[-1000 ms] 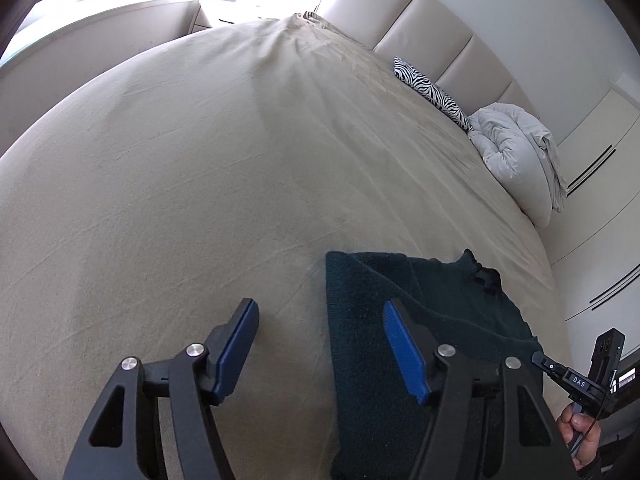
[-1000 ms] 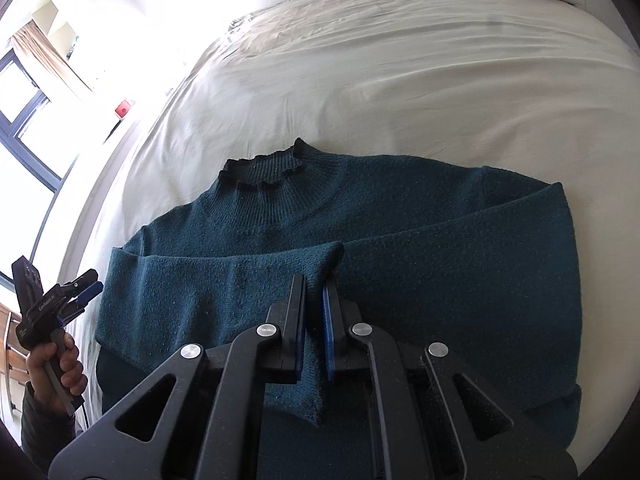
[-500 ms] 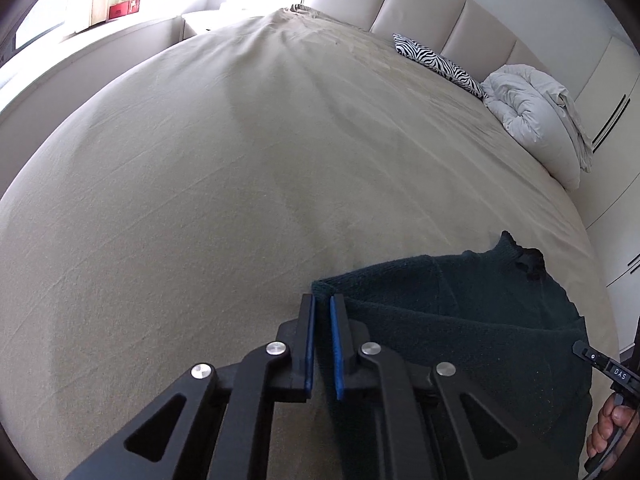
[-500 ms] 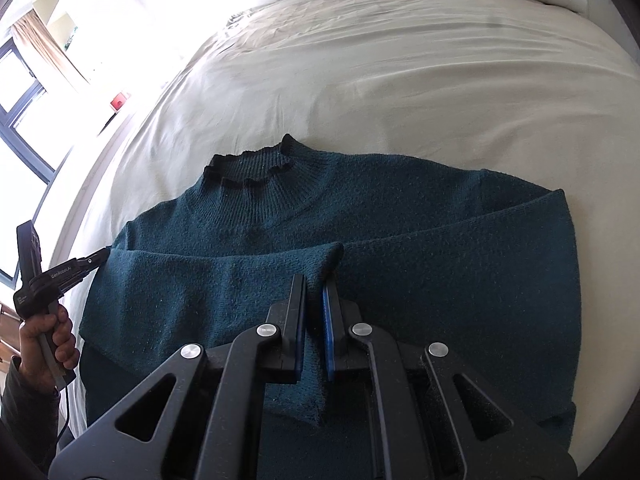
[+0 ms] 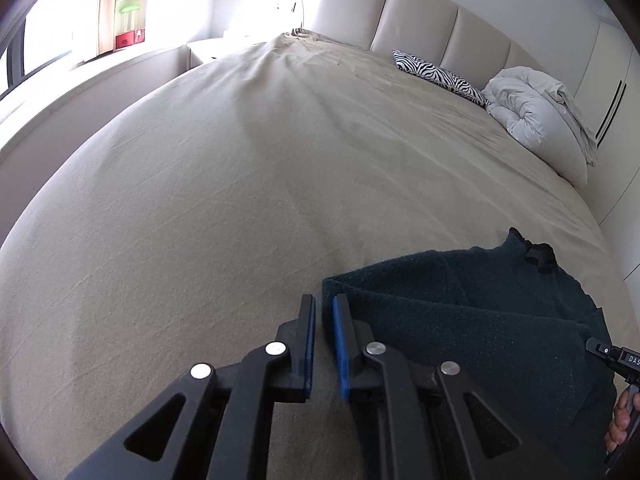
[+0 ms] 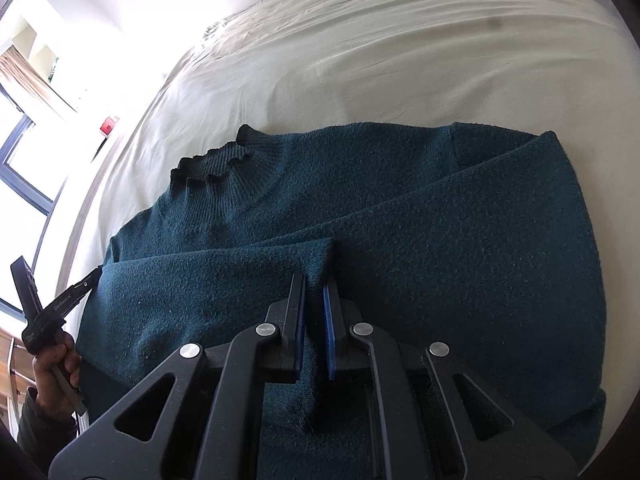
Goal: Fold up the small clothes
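Right wrist view: teal sweater (image 6: pixel 400 248) lies flat on the bed (image 6: pixel 380 60), filling the lower half of frame, collar at centre left, both sleeves folded across the body. Right tool (image 6: pixel 314 284), bottom centre, pinches a sleeve cuff btwn nearly closed blue pads. Left tool (image 6: pixel 86 282) (held by a hand) touches sweater's left edge. Left wrist view: its narrow gap shows only sheet, w/ sweater corner just beside it. Zebra pillow (image 5: pixel 436 72) & white duvet (image 5: pixel 540 120) upper right.
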A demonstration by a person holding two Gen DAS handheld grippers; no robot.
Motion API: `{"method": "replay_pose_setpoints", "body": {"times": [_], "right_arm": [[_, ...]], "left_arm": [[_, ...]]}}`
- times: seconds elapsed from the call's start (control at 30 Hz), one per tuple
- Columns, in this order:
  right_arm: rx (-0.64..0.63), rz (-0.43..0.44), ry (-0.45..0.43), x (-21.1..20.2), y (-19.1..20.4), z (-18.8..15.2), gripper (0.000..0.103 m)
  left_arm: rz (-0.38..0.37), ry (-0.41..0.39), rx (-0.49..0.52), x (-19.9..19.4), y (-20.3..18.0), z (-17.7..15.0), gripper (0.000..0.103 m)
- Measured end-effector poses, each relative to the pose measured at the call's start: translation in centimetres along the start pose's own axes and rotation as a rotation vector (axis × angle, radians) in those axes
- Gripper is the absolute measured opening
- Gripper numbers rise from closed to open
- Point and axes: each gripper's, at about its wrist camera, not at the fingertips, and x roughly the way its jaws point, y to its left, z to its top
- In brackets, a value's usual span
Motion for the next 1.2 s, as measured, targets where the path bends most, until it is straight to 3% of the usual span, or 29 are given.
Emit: {"method": "replay_pose_setpoints", "body": {"times": [0.07,0.17,0.27,0.4,0.47,0.53,0.57,0.8,1.0,1.13,1.2], "right_arm": [[0.014,0.002,0.002,-1.1,-0.2,-0.2,0.010],[0.025,0.043,-0.015,-3.1,-0.1,-1.1,0.022],[0.017,0.069,0.025,-3.4,0.5,-2.5,0.026],[-0.008,0.025,0.031,-3.2,1.3,-3.5,0.026],[-0.011,0.009,0.044,-3.1,1.5,-3.7,0.025],[-0.052,-0.036,0.051,-3.0,2.0,-3.7,0.007],[-0.073,-0.076,0.052,-3.1,2.1,-3.8,0.005],[-0.031,-0.109,0.040,-3.1,0.1,-4.2,0.002],[-0.011,-0.098,0.025,-3.3,-1.1,-4.2,0.001],[0.060,-0.027,0.004,-4.6,-1.8,-4.4,0.005],[0.061,-0.011,-0.021,-5.6,-1.7,-4.5,0.005]], "left_arm": [[-0.031,-0.037,-0.031,-2.3,0.8,-0.5,0.013],[-0.064,0.029,-0.006,-3.7,0.4,-2.0,0.014],[-0.051,0.082,0.017,-4.0,-0.1,-3.9,0.016],[-0.012,0.101,0.041,-3.7,-0.6,-5.5,0.017],[0.007,0.094,0.074,-3.9,-1.0,-5.9,0.016],[0.046,0.087,0.127,-3.8,-1.5,-6.2,0.012],[0.077,0.084,0.162,-3.6,-1.8,-6.5,0.010],[0.179,0.037,0.275,-2.7,-3.1,-7.9,0.008],[0.064,0.052,0.125,-3.9,-0.6,-6.6,0.006],[-0.033,-0.007,0.018,-7.2,0.5,-5.7,0.007],[-0.063,-0.039,0.019,-8.4,0.0,-5.5,0.007]]}}
